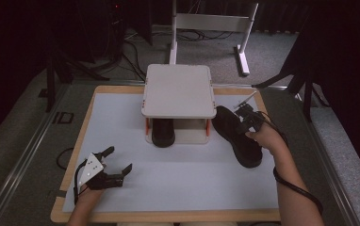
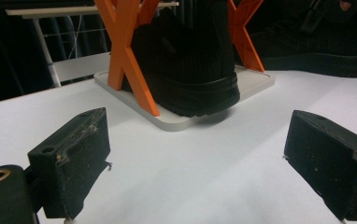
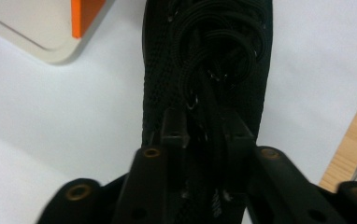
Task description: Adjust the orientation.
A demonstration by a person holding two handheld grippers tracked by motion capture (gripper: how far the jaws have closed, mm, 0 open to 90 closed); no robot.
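Black shoe (image 1: 238,136) lying on the white worktop (image 1: 178,179), just right of the two-tier rack (image 1: 178,89), toe pointing toward the person. A second black shoe (image 1: 163,132) already tucked on the rack's lower shelf between the orange struts (image 2: 129,60).

Right gripper (image 1: 247,118) down over the top of the free shoe, at the lace area; seen in the right gripper view with jaws narrowly parted around the tongue and laces (image 3: 214,60). Cannot tell whether the pads are actually pressing or just loosely astride the fabric.

Left gripper (image 1: 120,160) resting near the front-left of the worktop, jaws wide apart, nothing between them, aimed at the rack.

Likely handling: knit upper soft and yielding, laces loose and liable to slip, sole stiffer and carrying most of the weight. Light overall, not fragile. Best hold probably across the collar or the firm sides of the upper rather than the laces alone, to keep the shoe from swinging or drooping when lifted.
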